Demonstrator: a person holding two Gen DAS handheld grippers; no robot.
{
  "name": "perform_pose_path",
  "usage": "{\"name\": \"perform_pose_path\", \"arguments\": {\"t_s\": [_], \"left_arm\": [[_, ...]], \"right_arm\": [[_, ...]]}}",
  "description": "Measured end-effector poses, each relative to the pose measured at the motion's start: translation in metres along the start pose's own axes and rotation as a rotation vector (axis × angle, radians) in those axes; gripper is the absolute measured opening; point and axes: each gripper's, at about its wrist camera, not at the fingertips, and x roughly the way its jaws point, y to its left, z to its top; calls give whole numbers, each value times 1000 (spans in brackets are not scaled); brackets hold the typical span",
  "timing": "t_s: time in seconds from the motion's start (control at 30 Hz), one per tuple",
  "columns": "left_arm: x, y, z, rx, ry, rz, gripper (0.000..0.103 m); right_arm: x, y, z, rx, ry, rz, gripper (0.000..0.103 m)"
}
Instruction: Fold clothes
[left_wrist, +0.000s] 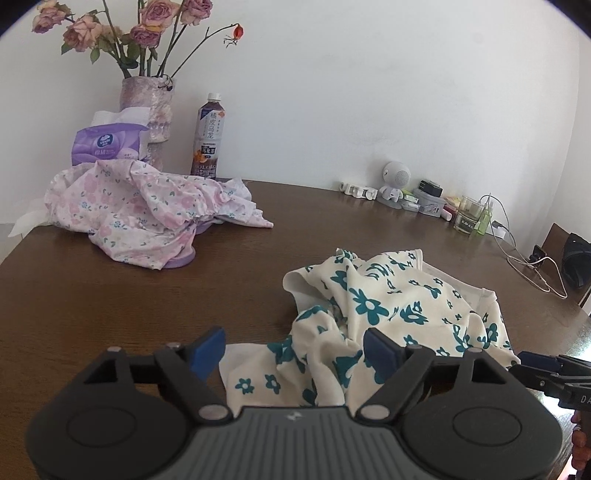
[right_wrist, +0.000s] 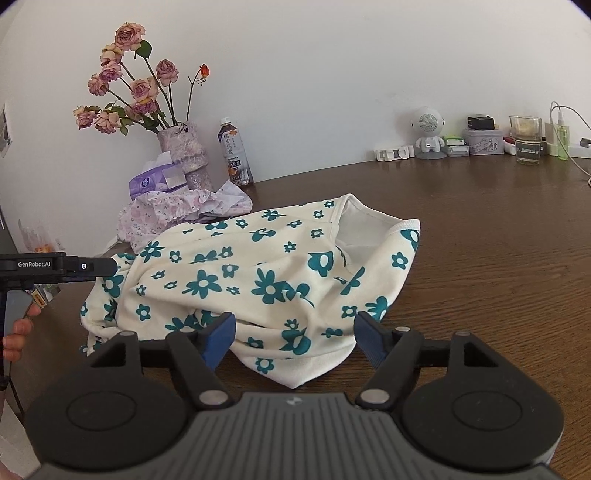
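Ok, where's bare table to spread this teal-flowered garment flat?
Best patch: the bare wood right of the teal-flowered garment, between it and the clutter along the wall. A narrower strip lies between it and the pink floral garment. The left back corner is crowded: vase, tissue pack, bottle. A cable trails at far right.

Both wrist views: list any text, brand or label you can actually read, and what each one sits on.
"GenRobot.AI": side of the left gripper, seen in the right wrist view.
"橘皮乌龙": label of the tea bottle by the wall.
"DA": cut-off letters on the right gripper at the left wrist view's edge.
Tissue pack: round logo and print too blurred to read.
Glass jar label: too small.
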Motion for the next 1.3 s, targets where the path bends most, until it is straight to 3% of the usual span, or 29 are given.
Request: {"name": "perform_pose_path", "arguments": {"t_s": [0.27,0.47,0.67,0.83,0.97,1.03,1.1,1.13,1.17,1.23,1.3], "left_arm": [[14,6,9,-21,11,18,82],[29,8,13,-42,27,37,82],[47,9,16,-64,62,45,81],[62,11,13,-81,100,50,80],[62,8,10,-46,103,20,66],[63,8,10,-42,107,7,59],[65,10,10,-55,116,-12,55],[65,10,9,-60,117,-19,50],[65,11,8,-59,119,-31,34],[65,11,7,-65,126,-58,20],[63,12,7,-73,119,-65,16]], "right_arm": [[-1,-8,8,-1,-24,-46,72],[21,-9,44,-29,-69,-48,72],[81,-22,82,8,23,-61,72],[117,-25,87,42,119,-21,72],[133,-18,77,5,181,20,64],[136,-18,75,2,186,27,53],[139,-19,74,6,194,45,27],[141,-19,74,7,199,55,22],[141,-19,73,4,204,68,13],[140,-18,72,3,198,77,11],[135,-18,72,9,176,75,6]]}}
